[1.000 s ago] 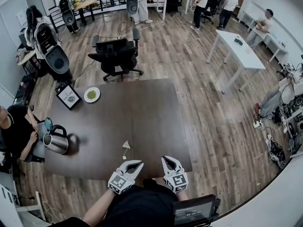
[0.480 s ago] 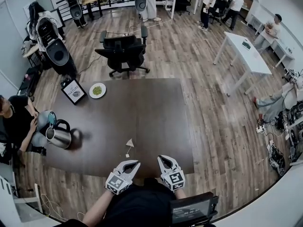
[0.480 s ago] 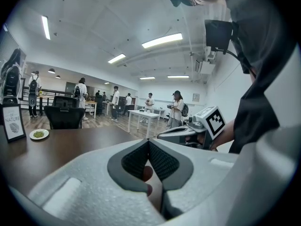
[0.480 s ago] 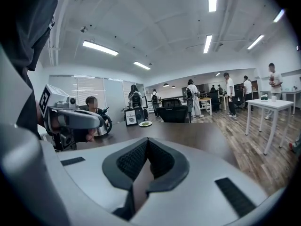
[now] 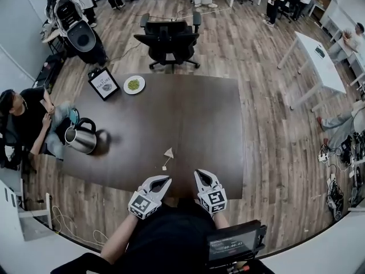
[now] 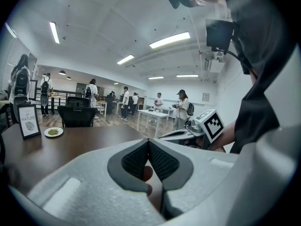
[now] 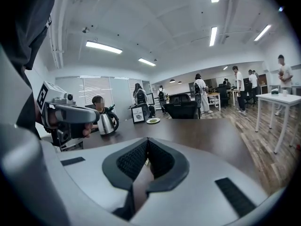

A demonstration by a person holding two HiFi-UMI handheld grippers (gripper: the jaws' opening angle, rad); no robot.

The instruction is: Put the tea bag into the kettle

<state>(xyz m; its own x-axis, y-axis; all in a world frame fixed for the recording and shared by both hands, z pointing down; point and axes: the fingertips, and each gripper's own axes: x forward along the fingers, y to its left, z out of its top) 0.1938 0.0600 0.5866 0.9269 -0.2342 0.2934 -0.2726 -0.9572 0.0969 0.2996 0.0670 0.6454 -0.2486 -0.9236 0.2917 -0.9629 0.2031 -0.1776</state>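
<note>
**Both tongs clenched at the near edge, tea bag lying just ahead**

In the head view the two forearms come up from 6 o'clock. The left tongs (image 5: pixel 162 181) and right tongs (image 5: pixel 200 175) sit side by side over the near edge of the dark surface (image 5: pixel 194 113), marker cubes turned upward. The left pair leans toward 1 o'clock and the right toward 11, so their tips angle in toward each other while staying apart. Each gripper view shows the ribbed pads meeting at the tip with nothing pinched: left tongs (image 6: pixel 148 141) clenched and empty, right tongs (image 7: pixel 147 140) the same.

The tea bag (image 5: pixel 169 152) lies on the surface at 12 o'clock from the tongs, near them but untouched. Its string trails back to a small tag (image 5: pixel 164 168).

The kettle (image 5: pixel 81 140) stands well apart from the tea bag, at about 9 o'clock from it, by the left edge of the surface. A seated person (image 5: pixel 25 119) is just beside it. The right gripper view shows the kettle (image 7: pixel 107 122) past the other tongs.

At 11 o'clock from the tea bag, toward the far corner, stand a framed sign (image 5: pixel 104 85) and a plate of greens (image 5: pixel 134 84). A black office chair (image 5: pixel 168 39) is beyond the far edge.
</note>
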